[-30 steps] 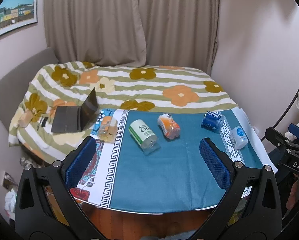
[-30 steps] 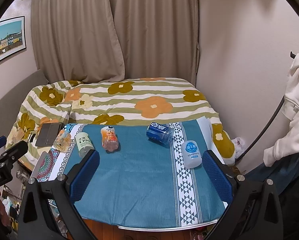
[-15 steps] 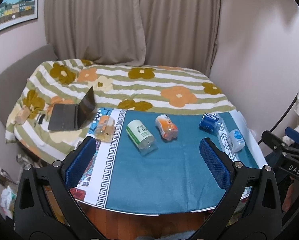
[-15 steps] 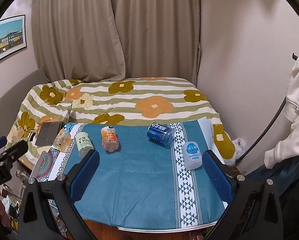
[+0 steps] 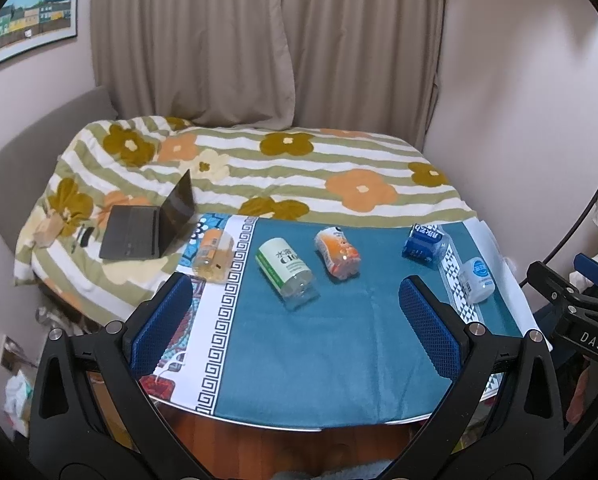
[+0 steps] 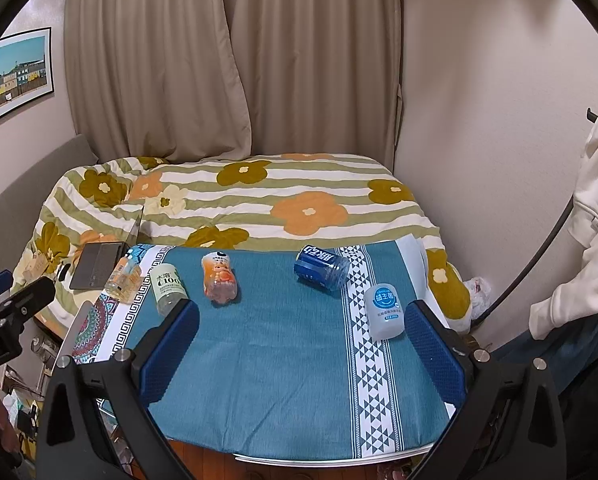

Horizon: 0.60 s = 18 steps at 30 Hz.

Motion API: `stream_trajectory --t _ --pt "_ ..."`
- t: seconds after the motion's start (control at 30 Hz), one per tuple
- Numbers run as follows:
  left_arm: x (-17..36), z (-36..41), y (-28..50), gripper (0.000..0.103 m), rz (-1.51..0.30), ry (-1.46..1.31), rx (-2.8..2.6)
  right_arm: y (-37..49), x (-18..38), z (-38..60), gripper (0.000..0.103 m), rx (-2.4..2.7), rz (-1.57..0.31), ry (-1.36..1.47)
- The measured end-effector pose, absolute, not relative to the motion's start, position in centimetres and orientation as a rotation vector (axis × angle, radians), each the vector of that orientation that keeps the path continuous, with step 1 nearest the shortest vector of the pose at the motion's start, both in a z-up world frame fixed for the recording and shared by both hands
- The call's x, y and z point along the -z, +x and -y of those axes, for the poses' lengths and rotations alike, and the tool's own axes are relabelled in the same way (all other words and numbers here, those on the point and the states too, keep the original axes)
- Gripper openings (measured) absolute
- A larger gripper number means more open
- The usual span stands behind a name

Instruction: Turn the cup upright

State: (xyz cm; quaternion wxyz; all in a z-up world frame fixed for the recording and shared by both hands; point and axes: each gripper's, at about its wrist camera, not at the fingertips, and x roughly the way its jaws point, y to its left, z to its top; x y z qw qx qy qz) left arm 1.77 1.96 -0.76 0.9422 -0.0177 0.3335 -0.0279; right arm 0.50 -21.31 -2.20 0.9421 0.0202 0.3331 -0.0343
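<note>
Looking along both grippers, I see a table (image 5: 339,360) under a teal cloth with five cups lying on their sides in a loose row. From my left: a yellow cup (image 5: 214,255) on the patterned edge of the cloth, a green cup (image 5: 286,267), an orange cup (image 5: 337,254), a blue cup (image 5: 425,245) and a white cup (image 5: 476,280) on the triangle stripe. None stands upright. In the right view the same row runs yellow (image 6: 123,277), green (image 6: 167,285), orange (image 6: 219,277), blue (image 6: 322,267), white (image 6: 384,311).

My left gripper (image 5: 295,320) hangs above the near half of the table, fingers spread wide, nothing between them. My right gripper (image 6: 301,350) is spread wide as well and holds nothing; its right finger (image 6: 435,350) sits just beside the white cup in the picture, though I cannot tell whether they touch.

Behind the table is a bed (image 5: 299,168) with a flowered blanket, a half-open laptop (image 5: 151,224) on it, near the yellow cup. Curtains (image 6: 235,60) hang behind.
</note>
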Motion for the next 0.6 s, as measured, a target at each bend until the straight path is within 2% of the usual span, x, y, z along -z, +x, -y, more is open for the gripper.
stream_trajectory --t 0.6 --pt "1.05 -1.60 1.88 0.103 -0.702 -0.039 0.050 0.81 2.63 21.15 0.102 0.064 -0.684 0.037"
